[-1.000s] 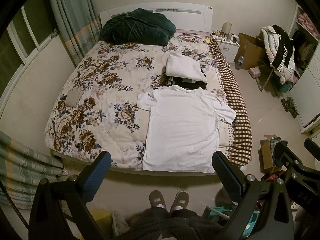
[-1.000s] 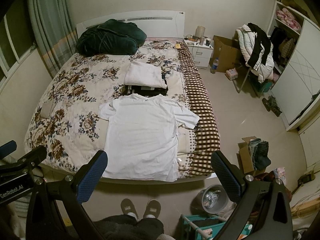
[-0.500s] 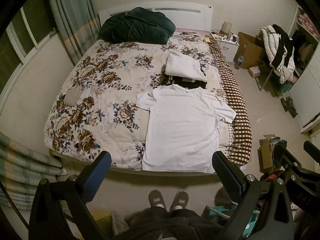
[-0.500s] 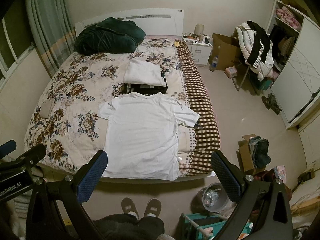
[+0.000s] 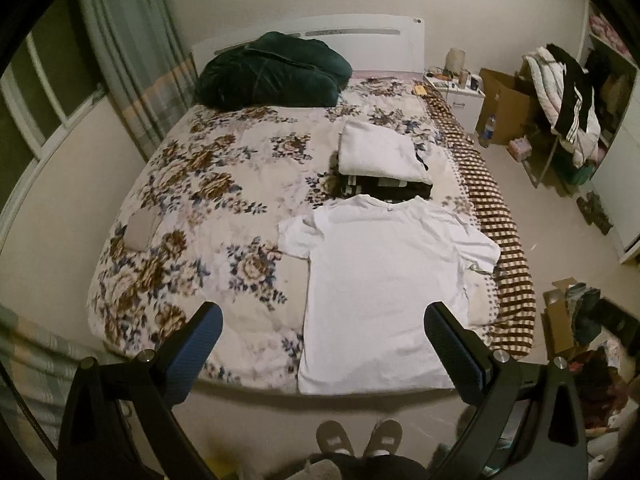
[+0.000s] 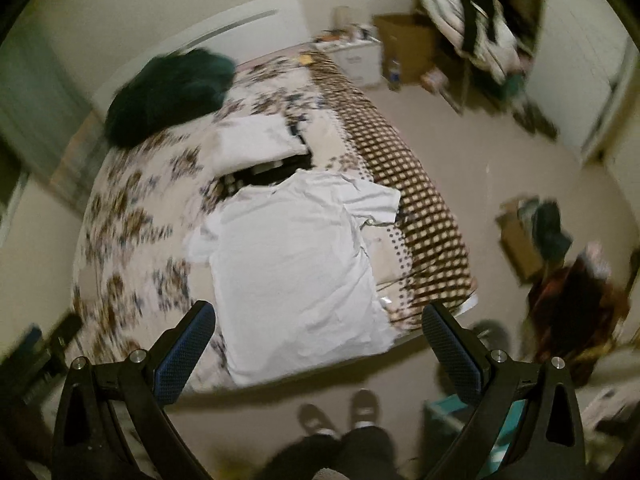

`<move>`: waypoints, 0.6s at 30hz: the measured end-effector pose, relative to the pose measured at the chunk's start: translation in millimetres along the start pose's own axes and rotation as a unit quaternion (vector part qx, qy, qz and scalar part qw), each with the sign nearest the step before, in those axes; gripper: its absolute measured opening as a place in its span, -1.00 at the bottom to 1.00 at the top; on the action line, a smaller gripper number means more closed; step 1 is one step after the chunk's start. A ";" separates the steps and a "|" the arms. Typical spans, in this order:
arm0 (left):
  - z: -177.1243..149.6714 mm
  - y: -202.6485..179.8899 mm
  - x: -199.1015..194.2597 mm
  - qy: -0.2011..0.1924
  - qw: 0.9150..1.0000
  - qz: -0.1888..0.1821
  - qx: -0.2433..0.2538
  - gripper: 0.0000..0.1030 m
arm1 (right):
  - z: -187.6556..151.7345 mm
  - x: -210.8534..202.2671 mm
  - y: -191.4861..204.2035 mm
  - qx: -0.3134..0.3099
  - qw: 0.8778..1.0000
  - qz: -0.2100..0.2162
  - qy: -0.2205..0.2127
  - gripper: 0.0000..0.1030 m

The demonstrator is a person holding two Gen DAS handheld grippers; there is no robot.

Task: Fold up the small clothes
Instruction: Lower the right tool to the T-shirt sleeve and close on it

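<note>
White short-sleeved cotton T-shirt [image 5: 384, 288] lies spread flat, collar away from the camera, at the foot end of the bed with the floral quilt [image 5: 208, 216]; hem at the bed's foot edge. Just past the T-shirt's collar: stack of folded clothes, white piece on top [image 5: 380, 156], dark ones under it. Dark green bundled blanket [image 5: 272, 70] sits at the headboard, well apart from the T-shirt. Left gripper [image 5: 324, 328] jaws spread wide, holding nothing, above the foot edge. Right gripper [image 6: 318, 326] jaws likewise released, empty; its view is tilted and motion-blurred. Person's slippered feet [image 5: 358, 436] on the floor just short of the bed.
</note>
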State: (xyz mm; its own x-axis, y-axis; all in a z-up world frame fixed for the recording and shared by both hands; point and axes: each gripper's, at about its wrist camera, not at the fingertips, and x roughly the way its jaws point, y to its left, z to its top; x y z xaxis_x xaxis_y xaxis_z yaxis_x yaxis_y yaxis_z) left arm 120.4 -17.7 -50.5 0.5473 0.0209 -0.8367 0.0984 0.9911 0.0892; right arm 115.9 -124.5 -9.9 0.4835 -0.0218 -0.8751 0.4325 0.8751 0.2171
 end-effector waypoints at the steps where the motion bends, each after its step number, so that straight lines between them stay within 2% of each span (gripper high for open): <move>1: 2.5 -4.2 11.4 -0.001 1.000 0.000 0.002 1.00 | 5.5 18.4 -8.1 0.019 1.000 0.000 0.000 1.00; 5: 15.2 -35.5 75.6 0.019 1.000 0.006 0.016 1.00 | 27.0 97.9 -47.6 0.085 0.996 0.004 -0.001 1.00; 9: 23.6 -64.7 137.2 0.050 0.999 0.008 0.016 1.00 | 55.5 207.2 -99.5 0.164 0.986 0.029 0.029 1.00; 14: 30.2 -108.2 236.1 0.105 0.994 0.037 0.015 1.00 | 83.9 363.3 -174.9 0.269 0.959 0.062 0.063 1.00; 18: 24.8 -139.3 325.1 0.151 0.988 0.031 0.002 1.00 | 95.9 482.1 -220.1 0.331 0.938 0.074 0.069 1.00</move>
State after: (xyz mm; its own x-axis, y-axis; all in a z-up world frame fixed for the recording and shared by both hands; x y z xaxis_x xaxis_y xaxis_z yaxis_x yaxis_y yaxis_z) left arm 305.2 -152.2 -321.6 0.2794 0.1195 -0.9527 0.0770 0.9862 0.1463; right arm 326.9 -374.1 -438.1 0.4926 0.1798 -0.8515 0.7682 0.3698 0.5226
